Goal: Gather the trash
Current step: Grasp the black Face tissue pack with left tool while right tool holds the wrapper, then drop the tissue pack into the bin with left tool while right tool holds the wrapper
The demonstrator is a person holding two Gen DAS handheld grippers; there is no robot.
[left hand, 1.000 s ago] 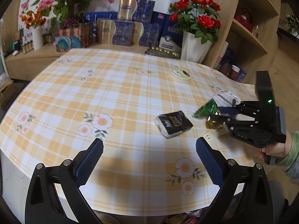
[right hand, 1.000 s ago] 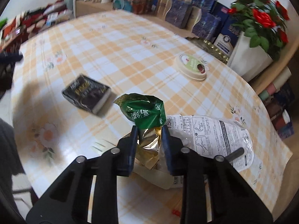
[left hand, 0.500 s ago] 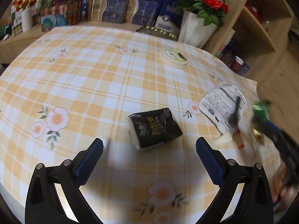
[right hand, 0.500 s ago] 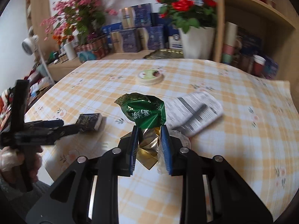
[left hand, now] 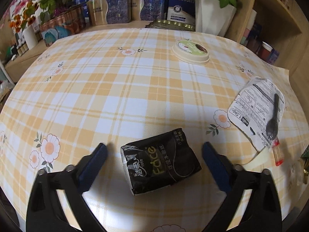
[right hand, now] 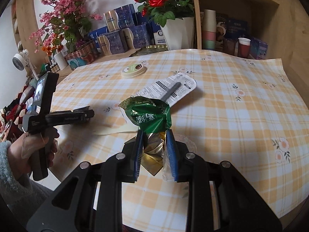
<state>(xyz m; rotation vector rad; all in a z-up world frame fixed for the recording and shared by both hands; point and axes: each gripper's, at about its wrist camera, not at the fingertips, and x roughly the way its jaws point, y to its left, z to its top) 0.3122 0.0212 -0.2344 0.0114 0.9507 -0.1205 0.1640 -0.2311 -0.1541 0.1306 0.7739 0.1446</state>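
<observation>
- Now the worktop (left hand: pixel 96 89), under a yellow-and-white checked cloth with printed daisies, carries several loose items: a round cream lid (left hand: pixel 190 52) with a green label at the far side, a white printed packet (left hand: pixel 253 104) to the right with a black plastic spoon (left hand: pixel 273 116) lying along it, and a small clear tube with red ends (left hand: pixel 277 153) just beside the packet's near corner.
- Behind the worktop stand blue and gold boxes (left hand: pixel 117 9), a white pot of red roses (left hand: pixel 210 17), pink blossom branches (right hand: pixel 63 15) and a wooden shelf with stacked paper cups (right hand: pixel 209 29).
- Nothing lies between the left tongs (left hand: pixel 154 156) and the black tissue pack (left hand: pixel 160 164); the pack rests flat on the cloth near the front edge, between the two blue pads but apart from both.
- Its long axis runs roughly left to right, slightly slanted, with the crumpled white end toward the left pad and the printed lettering running toward the right.
- The left tongs' jaws have just been closing and stand wide, not pressing the pack.
- The right tongs (right hand: pixel 154 145) are clamped on a crumpled green and gold wrapper (right hand: pixel 148 116), whose green part bulges upward above the fingertips, with clear film caught beside the right pad.
- In the right wrist view a hand (right hand: pixel 32 148) in a fluffy pale sleeve grips the left tool's handle.
</observation>
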